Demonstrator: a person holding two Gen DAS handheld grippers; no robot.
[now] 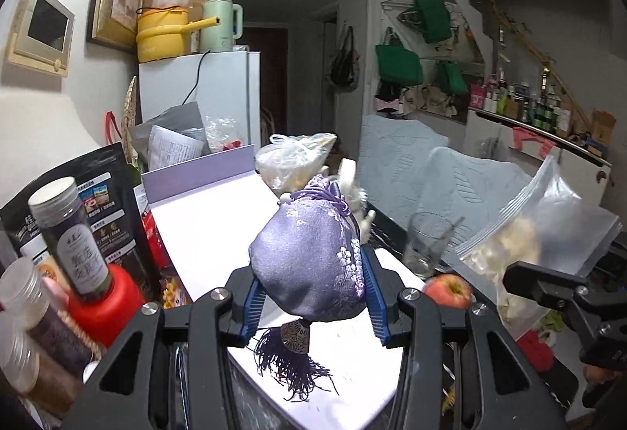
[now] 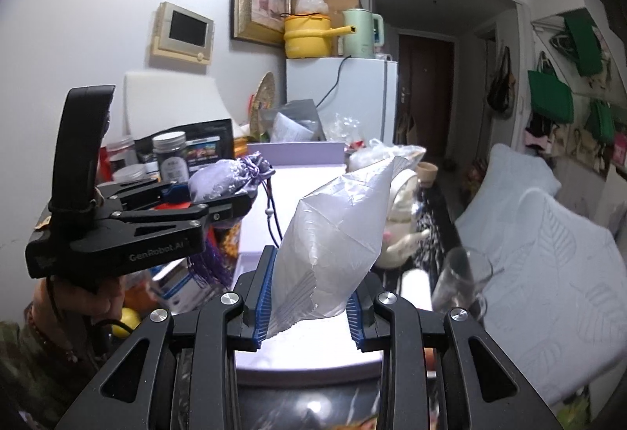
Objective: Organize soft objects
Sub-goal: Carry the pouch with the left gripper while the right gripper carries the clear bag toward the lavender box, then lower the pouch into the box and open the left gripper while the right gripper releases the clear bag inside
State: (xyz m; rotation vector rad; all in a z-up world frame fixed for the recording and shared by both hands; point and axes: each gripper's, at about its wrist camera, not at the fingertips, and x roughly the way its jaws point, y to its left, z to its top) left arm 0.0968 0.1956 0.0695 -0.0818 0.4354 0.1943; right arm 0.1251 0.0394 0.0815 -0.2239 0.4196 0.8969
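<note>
gripping upright, left jaws clamp the purple pouch [image 1: 309, 253], right jaws the zip bag [image 2: 333, 245].

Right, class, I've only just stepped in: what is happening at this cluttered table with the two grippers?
A person holds a gripper in each hand, tidying soft things. The left gripper is shut on a purple satin pouch with a tassel, lifted above the white box lid. The right gripper is shut on a clear zip bag with pale contents, also held up. A glass and an apple sit on the table nearby.
</note>
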